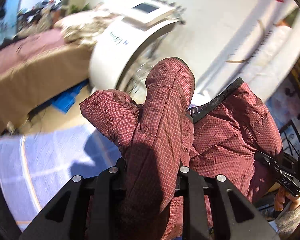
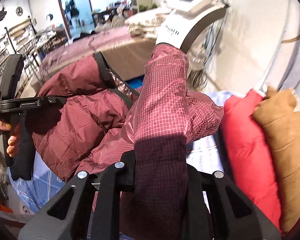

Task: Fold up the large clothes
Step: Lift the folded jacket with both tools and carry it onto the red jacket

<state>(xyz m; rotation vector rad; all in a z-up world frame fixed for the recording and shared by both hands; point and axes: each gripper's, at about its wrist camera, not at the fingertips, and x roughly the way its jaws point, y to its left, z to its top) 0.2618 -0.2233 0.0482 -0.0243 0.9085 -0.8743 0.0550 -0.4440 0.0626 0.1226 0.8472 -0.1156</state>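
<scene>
A maroon padded jacket (image 1: 226,136) with a fine grid weave and a black collar band (image 1: 220,98) hangs lifted above a pale blue checked sheet (image 1: 56,160). My left gripper (image 1: 152,168) is shut on a thick fold of the jacket, which bulges up between its fingers. In the right wrist view my right gripper (image 2: 160,168) is likewise shut on a fold of the jacket (image 2: 80,124). The jacket's body sags between the two grippers. A hand (image 2: 2,132) holds the left gripper's handle at the left edge of that view.
A red cushion (image 2: 248,140) and a tan cushion (image 2: 286,140) lean at the right of the sheet. Beyond stand a white machine on a stand (image 1: 130,40) and a bed with a brown cover (image 1: 30,70). A white wall rises behind.
</scene>
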